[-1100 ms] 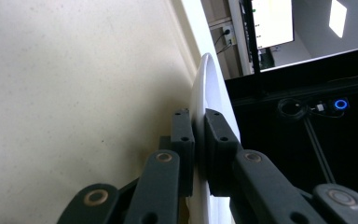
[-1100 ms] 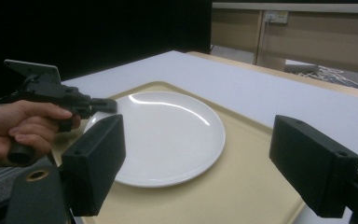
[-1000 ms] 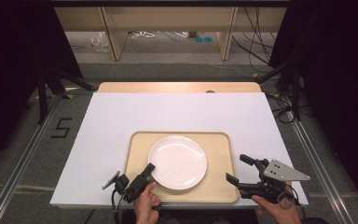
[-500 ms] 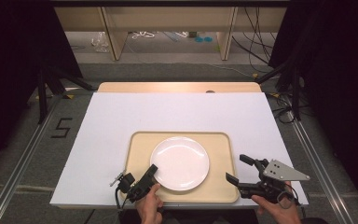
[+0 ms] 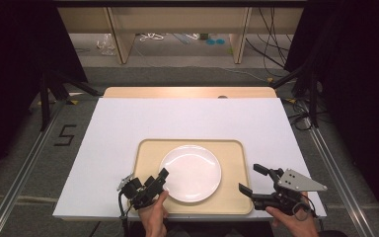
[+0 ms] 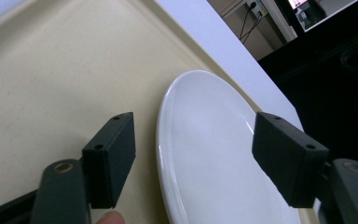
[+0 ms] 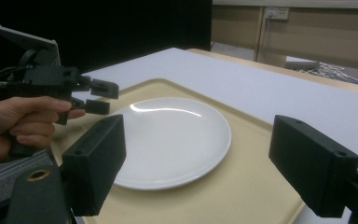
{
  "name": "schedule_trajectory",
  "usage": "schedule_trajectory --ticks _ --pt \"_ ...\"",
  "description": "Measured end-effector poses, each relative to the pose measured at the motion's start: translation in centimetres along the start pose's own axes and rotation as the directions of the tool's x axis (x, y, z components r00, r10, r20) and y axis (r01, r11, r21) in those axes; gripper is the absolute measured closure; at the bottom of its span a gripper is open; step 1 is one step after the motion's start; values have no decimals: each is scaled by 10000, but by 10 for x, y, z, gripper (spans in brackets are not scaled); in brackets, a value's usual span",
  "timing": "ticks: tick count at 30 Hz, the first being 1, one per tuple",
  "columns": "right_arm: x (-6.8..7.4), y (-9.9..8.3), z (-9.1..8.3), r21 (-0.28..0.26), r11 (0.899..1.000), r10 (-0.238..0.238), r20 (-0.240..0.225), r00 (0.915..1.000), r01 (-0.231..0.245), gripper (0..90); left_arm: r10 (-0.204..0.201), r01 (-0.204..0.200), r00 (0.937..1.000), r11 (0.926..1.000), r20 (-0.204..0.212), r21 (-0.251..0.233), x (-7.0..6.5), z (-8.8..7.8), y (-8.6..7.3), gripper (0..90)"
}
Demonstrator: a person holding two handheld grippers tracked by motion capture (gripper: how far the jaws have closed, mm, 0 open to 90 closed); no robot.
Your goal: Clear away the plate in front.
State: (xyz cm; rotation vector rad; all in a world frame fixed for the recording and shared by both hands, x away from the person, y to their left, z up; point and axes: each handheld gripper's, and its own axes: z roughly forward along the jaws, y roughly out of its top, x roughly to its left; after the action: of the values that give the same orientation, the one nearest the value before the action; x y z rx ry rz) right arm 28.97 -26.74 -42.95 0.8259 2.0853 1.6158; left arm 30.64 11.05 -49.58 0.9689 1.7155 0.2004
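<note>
High view showed a white plate (image 5: 190, 172) lying in a beige tray (image 5: 234, 148), the left gripper (image 5: 154, 183) at its near-left rim, jaws just opening, nothing pinched. Left gripper view cut the plate's (image 6: 214, 154) near edge off. Right gripper view showed the right gripper (image 7: 198, 163) spread and empty.

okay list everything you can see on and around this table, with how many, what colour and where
plate: one, white, lying in the tray
tray: one, beige, on the white sheet near the person's edge
sheet: one, white, covering most of the table
table: one, light wood, far edge showing beyond the sheet
left gripper: one, black, at the plate's near-left rim, jaws just opened and apart, with the rim between them
right gripper: one, black with a grey plate on top, over the tray's near-right corner, jaws open
</note>
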Motion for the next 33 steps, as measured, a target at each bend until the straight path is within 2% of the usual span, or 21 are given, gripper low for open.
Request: schedule_trajectory --ticks 3,4,5,7,9,12,14,16,18,19,20,24,25,27,28,29,30,33 --pt "0 0 -1 20 10000 63 0 10000 -63 194 524 -530 9980 9984 340 171 -4 0 2 161" --pt "0 -1 0 -99 9999 30 161 9999 -29 193 724 -732 9966 9971 385 188 -6 -1 3 150" --pt "0 -1 1 -139 9998 171 54 9998 -170 192 1096 -1100 9933 9939 362 113 -6 -3 4 149" --pt "-1 -1 0 62 10000 57 88 9999 -57 189 1369 -1365 9894 9906 481 -102 -10 -6 6 148" --pt "-1 -1 0 66 10000 71 91 9999 -72 187 1650 -1647 9852 9863 462 -117 -12 -8 10 147" --pt "-1 -1 0 189 9997 172 117 9998 -174 185 2236 -2210 9715 9744 781 -401 -14 -12 14 147" --pt "-2 -1 0 101 9999 33 219 9998 -35 184 2509 -2474 9623 9678 1049 -458 -16 -14 16 147" --pt "-1 -1 -1 215 9996 189 115 9998 -192 184 2969 -2927 9480 9548 1145 -523 -17 -16 18 151" --pt "-1 -1 0 205 9996 175 132 9998 -178 184 3232 -3185 9374 9462 1299 -565 -18 -18 19 151" --pt "-2 -1 0 89 10000 23 224 9997 -25 184 3337 -3284 9334 9426 1322 -603 -19 -19 20 151" --pt "-1 -1 0 222 9996 192 115 9997 -195 184 3394 -3339 9295 9406 1440 -616 -20 -20 21 151" --pt "-1 -1 0 218 9997 141 53 9999 -142 183 3926 -3880 9061 9197 1575 -603 -23 -24 22 151" --pt "-1 -1 0 212 9997 127 55 9999 -128 184 4088 -4037 8976 9126 1652 -645 -24 -25 23 151" --pt "-1 -2 0 203 9995 236 73 9997 -237 184 4240 -4191 8871 9055 1824 -664 -24 -26 24 151" --pt "-1 -2 1 11 9998 222 142 9997 -222 183 4386 -4350 8791 8983 1864 -621 -24 -27 24 152" --pt "-1 -2 1 11 9998 222 142 9997 -222 183 4500 -4465 8745 8926 1812 -619 -25 -28 24 152" --pt "-1 -2 1 0 9997 230 81 9997 -230 183 4547 -4503 8714 8903 1843 -673 -25 -29 24 153" --pt "-1 -2 1 33 9999 163 190 9997 -163 183 4606 -4554 8655 8872 1968 -738 -24 -31 25 155"
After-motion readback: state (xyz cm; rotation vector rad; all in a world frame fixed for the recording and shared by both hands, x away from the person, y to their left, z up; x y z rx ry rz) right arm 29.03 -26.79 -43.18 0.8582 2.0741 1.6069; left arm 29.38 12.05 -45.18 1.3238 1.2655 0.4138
